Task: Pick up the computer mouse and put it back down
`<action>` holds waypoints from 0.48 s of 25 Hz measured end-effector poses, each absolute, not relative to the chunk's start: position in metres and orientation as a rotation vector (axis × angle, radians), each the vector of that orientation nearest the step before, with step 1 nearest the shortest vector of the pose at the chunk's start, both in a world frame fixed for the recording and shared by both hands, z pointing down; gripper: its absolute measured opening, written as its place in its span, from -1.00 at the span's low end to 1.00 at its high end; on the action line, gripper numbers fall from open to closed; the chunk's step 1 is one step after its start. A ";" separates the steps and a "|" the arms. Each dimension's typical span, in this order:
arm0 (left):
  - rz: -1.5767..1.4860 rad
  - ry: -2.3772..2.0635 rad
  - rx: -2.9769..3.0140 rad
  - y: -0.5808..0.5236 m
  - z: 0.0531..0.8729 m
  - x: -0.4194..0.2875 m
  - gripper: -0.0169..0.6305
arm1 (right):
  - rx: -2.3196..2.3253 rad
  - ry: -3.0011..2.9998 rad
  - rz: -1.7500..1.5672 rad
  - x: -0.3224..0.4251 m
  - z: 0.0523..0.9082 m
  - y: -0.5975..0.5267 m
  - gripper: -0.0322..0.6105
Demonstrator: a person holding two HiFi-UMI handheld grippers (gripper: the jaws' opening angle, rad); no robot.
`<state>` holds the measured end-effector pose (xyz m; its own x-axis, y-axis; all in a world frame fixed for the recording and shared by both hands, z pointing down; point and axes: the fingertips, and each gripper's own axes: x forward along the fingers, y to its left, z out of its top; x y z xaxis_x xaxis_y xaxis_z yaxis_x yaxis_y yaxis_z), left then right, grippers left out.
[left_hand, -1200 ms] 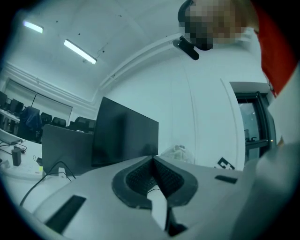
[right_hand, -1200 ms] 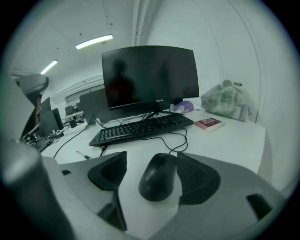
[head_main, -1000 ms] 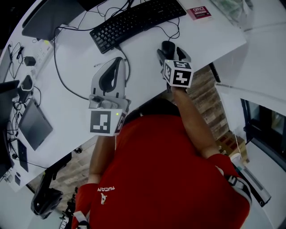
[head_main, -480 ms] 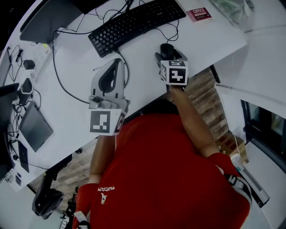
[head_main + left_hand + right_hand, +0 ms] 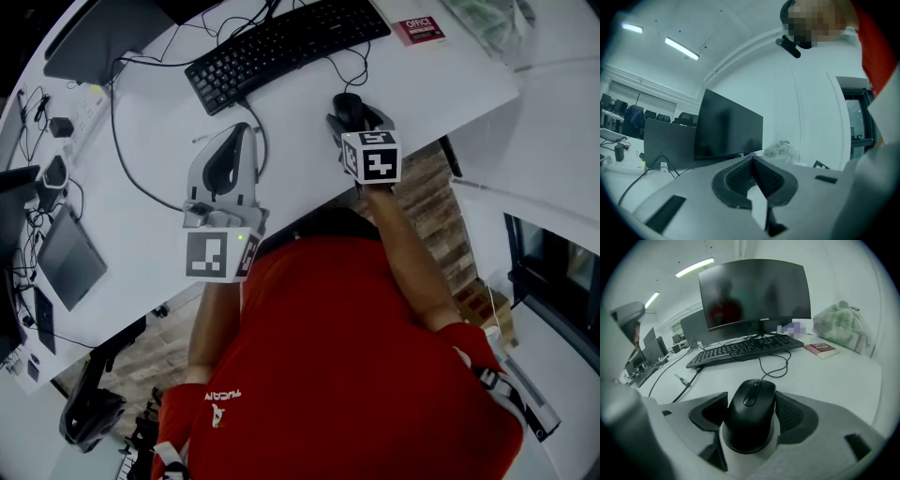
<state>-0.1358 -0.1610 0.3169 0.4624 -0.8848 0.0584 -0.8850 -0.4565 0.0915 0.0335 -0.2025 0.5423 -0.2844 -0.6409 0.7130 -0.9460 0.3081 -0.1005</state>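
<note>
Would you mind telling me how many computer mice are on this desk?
1. The black computer mouse lies on the white desk, in front of the keyboard. It sits between the closing jaws of the right gripper. Another could be hidden out of view.

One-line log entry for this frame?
right gripper: closing around black wired computer mouse, on white desk | left gripper: shut, empty
</note>
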 end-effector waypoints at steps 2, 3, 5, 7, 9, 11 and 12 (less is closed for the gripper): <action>0.004 -1.580 2.592 -0.159 0.317 -0.135 -0.92 | 1.401 -2.061 0.700 0.034 0.536 -0.200 0.09; 0.004 -1.582 2.592 -0.158 0.317 -0.134 -0.92 | 1.402 -2.084 0.693 0.034 0.531 -0.199 0.09; 0.005 -1.587 2.592 -0.156 0.316 -0.132 -0.92 | 1.404 -2.133 0.679 0.033 0.520 -0.198 0.08; 0.004 -1.591 2.593 -0.154 0.315 -0.131 -0.91 | 1.405 -2.178 0.667 0.032 0.507 -0.195 0.07; 0.001 -1.595 2.596 -0.152 0.313 -0.130 -0.91 | 1.405 -2.223 0.670 0.031 0.493 -0.192 0.07; -0.005 -1.597 2.601 -0.150 0.310 -0.128 -0.91 | 1.408 -2.272 0.681 0.030 0.475 -0.188 0.06; -0.010 -1.598 2.605 -0.149 0.308 -0.128 -0.91 | 1.410 -2.298 0.680 0.029 0.464 -0.186 0.06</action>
